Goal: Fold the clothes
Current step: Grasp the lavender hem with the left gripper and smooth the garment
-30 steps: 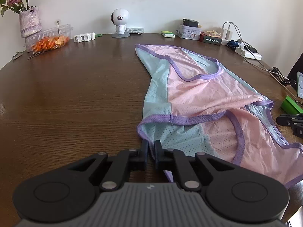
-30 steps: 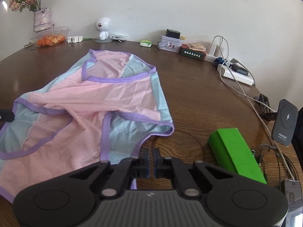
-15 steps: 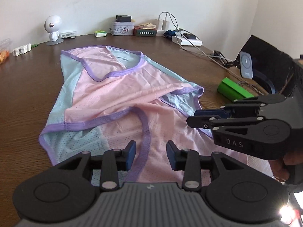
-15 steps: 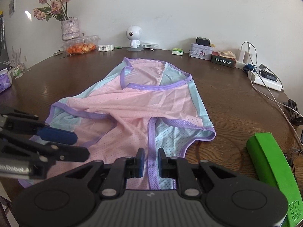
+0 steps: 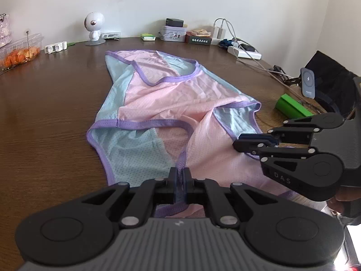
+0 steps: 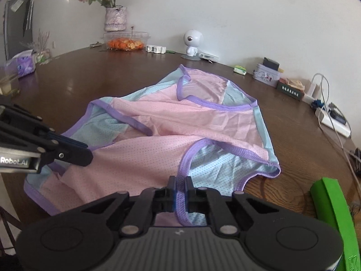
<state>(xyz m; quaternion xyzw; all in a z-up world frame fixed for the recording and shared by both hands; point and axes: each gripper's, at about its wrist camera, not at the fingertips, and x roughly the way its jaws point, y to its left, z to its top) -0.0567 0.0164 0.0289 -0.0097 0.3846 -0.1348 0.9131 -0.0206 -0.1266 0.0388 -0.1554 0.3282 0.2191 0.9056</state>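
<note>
A pink and light-blue mesh tank top with purple trim lies spread on the brown wooden table. My left gripper is shut on the purple trim of its near left armhole. The same tank top shows in the right wrist view, where my right gripper is shut on the purple trim of the near right armhole. Each gripper appears in the other's view: the right gripper at the right, the left gripper at the left, both over the near part of the garment.
Along the far edge stand a white robot figure, a clear box of oranges, a tin, a power strip with cables and a flower vase. A green block and a phone stand sit at the right.
The left gripper opened, shifted from the garment's left edge to the armhole trim and shut on it. The right gripper likewise closed on the other armhole trim. Both views swung.
</note>
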